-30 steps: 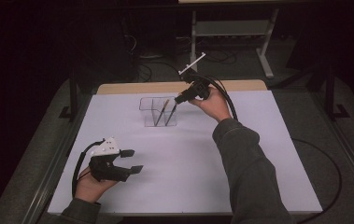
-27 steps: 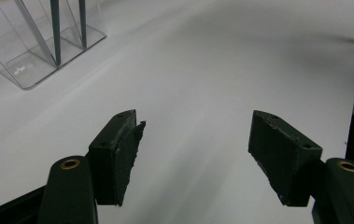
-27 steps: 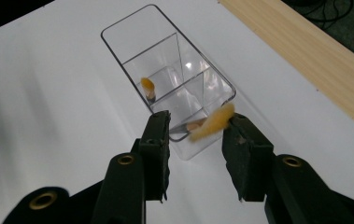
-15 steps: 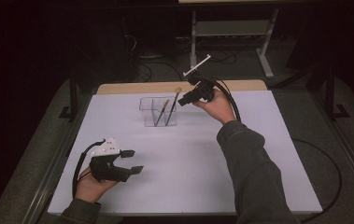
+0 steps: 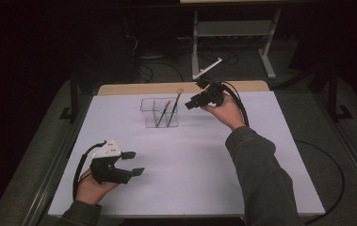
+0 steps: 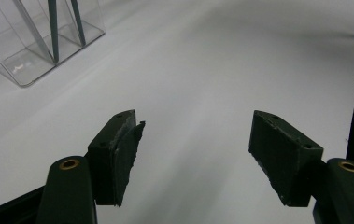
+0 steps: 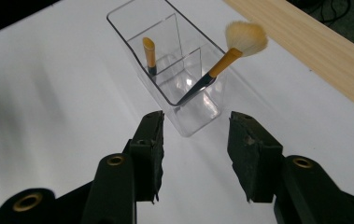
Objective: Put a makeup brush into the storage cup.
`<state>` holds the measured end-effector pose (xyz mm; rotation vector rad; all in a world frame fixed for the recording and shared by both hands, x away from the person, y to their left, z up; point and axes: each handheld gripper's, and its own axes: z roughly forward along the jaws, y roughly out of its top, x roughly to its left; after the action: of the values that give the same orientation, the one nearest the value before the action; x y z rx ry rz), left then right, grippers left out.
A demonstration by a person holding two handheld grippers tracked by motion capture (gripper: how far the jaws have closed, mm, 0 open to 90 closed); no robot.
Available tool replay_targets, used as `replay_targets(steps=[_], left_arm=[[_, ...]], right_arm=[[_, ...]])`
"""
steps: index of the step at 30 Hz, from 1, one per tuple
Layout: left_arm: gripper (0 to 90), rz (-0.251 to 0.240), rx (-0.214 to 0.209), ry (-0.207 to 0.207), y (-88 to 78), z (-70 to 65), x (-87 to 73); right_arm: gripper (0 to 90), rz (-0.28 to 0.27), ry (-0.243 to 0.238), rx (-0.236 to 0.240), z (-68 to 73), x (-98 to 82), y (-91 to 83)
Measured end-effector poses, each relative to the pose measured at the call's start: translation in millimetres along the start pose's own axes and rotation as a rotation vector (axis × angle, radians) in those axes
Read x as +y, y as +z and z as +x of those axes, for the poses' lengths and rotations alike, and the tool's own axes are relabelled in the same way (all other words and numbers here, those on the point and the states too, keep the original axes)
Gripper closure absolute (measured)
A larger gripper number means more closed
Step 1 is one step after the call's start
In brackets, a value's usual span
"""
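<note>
**Two brushes standing in a clear organizer, both grippers empty**

On the white table point(image 5: 242, 174), near its far edge, stands a clear plastic organizer point(image 5: 159, 113) divided into compartments. Two makeup brushes lean inside it. The fluffy brush point(image 7: 240, 44), with a pale round head and an orange ferrule, stands tilted in the compartment nearest the right gripper, its head rising above the rim. The small flat brush point(image 7: 149, 55), also orange below its tip, stands in the compartment behind it, past a clear divider. In the high view the two handles lean side by side, apart from each other.

The right gripper point(image 5: 196, 100) is held above the table just to the right of the organizer, pointing toward it. Its jaws stand moderately apart and have just been opening; nothing lies between them, and the organizer's near end sits just beyond the tips.

The left gripper point(image 5: 133, 163) rests low over the near left part of the table, well apart from the organizer. Its jaws stand wide with only bare table surface between them.

A wooden strip point(image 5: 166, 88) borders the table's far edge.
</note>
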<state>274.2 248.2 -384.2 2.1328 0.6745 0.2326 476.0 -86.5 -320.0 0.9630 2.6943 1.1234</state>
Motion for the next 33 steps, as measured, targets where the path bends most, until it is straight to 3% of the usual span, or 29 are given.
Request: replay_targets(steps=[14, 15, 19, 23, 25, 33], left_arm=[[30.7, -0.008, 0.001, -0.003, -0.1, 2.6, -1.3], [30.4, -0.008, 0.001, -0.008, -0.2, 2.6, -1.4], [29.8, -0.008, 0.003, -0.003, -0.3, 2.8, -1.4], [29.5, -0.004, 0.010, -0.007, -2.0, 3.4, -2.2], [29.3, -0.008, 0.011, -0.014, -2.5, 3.4, -2.6], [28.9, -0.011, 0.015, -0.013, -3.7, 4.6, -3.3]], right_arm=[[50.2, -0.053, 0.020, 0.008, 2.4, -15.3, -14.5], [49.4, -0.057, -0.002, 0.004, 1.5, -16.9, -14.8], [47.8, -0.057, 0.019, 0.016, 3.7, -20.8, -17.7], [46.7, -0.084, 0.002, 0.007, 4.9, -24.5, -21.5], [45.9, -0.077, 0.022, 0.011, 6.3, -25.6, -23.1], [44.6, -0.085, 0.016, 0.013, 7.5, -32.6, -25.9]])
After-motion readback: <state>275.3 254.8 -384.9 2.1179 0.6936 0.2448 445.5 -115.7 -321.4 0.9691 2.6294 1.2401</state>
